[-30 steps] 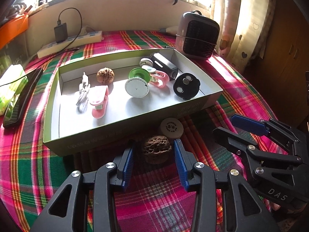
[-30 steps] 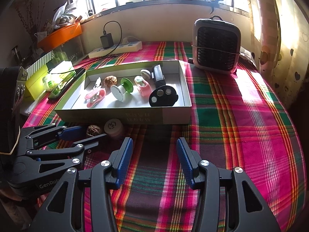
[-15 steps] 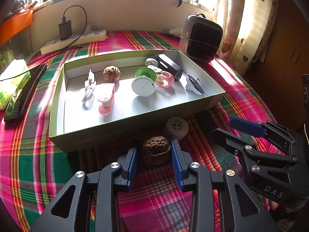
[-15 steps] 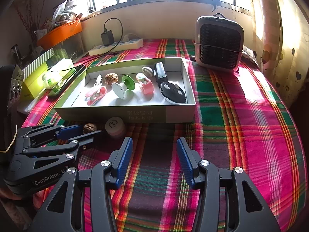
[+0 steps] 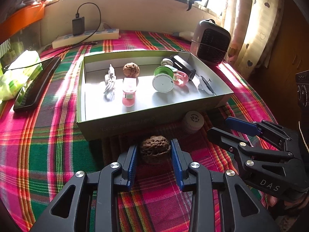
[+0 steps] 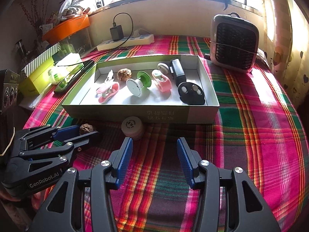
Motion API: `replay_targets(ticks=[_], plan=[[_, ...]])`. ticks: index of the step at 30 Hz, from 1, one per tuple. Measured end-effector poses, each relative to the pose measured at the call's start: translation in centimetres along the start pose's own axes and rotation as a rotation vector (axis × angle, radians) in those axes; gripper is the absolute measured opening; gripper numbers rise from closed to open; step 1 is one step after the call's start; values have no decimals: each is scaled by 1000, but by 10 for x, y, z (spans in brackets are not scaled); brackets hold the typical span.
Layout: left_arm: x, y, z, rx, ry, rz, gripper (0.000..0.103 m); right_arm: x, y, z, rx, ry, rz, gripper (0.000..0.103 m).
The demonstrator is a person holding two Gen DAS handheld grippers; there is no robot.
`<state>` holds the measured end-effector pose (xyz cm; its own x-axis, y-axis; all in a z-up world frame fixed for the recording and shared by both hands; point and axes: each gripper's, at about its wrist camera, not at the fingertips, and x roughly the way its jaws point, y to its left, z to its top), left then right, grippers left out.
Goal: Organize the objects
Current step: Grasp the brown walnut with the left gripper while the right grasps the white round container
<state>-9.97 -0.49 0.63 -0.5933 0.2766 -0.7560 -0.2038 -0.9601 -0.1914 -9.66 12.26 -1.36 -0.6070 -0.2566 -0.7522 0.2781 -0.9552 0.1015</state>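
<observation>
Walnut [image 5: 155, 149], brown and wrinkled, was half hidden behind left gripper [image 5: 154, 155] from the right wrist view; blue pads clamped it. Right gripper [image 6: 154, 161] gaped, unloaded.

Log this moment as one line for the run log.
left gripper: jaws closed on walnut on tablecloth | right gripper: open, empty | small white jar: outside box

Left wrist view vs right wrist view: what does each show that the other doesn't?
Only the left wrist view: the wrinkled brown walnut filling the gap between the left gripper's blue pads.

Only the right wrist view: the orange tray on the sill, and the right gripper wide open over bare cloth.

Both: the shallow green-edged box, the round white cap and the small grey heater.
</observation>
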Motion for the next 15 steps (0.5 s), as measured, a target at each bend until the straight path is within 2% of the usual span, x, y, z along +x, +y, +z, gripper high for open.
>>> replay_targets(ticks=[6, 15], plan=[[-4, 11, -3, -21, -5, 11, 31, 11, 10, 4, -7, 21, 24, 49], [-6, 19, -3, -37, -10, 8, 31, 21, 18, 9, -36, 36, 5, 49]])
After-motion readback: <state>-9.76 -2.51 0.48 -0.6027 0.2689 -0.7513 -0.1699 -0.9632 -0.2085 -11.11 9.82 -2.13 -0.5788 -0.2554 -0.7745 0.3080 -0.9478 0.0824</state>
